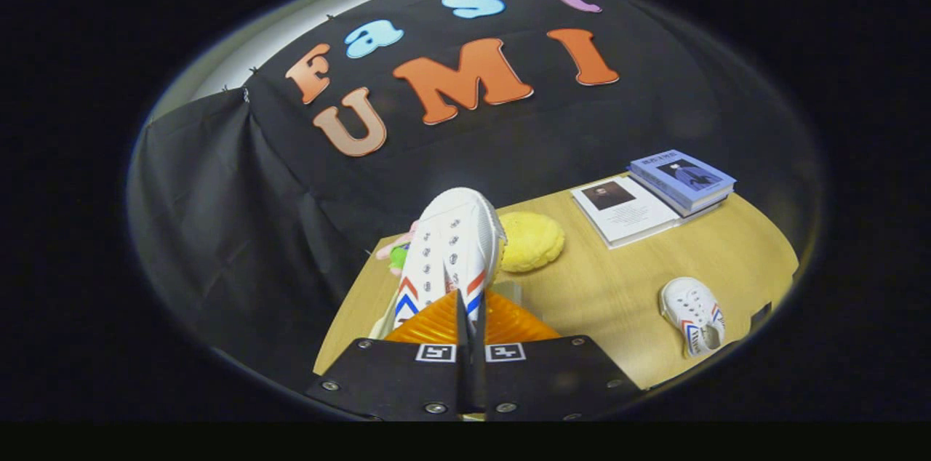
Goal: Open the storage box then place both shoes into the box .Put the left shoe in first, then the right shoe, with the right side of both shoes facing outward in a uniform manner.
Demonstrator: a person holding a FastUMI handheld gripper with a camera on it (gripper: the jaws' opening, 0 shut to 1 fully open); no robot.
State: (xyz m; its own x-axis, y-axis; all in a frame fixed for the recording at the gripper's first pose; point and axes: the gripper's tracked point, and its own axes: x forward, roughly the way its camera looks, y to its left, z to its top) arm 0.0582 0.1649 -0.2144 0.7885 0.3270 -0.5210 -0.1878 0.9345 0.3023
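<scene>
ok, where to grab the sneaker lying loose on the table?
Gripper, shut on the first sneaker over the orange box, frees up first. Then take the loose sneaker by its collar rim from above: it sits sole-down, opening upward, so one jaw likely fits inside.

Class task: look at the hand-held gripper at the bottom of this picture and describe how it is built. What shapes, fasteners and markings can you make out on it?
The gripper has two flat plates that meet at a narrow middle seam, fixed with round silver screws. Where the plates meet, each carries a small square black-and-white marker. The two fingers are thin upright blades standing very close together.
</scene>
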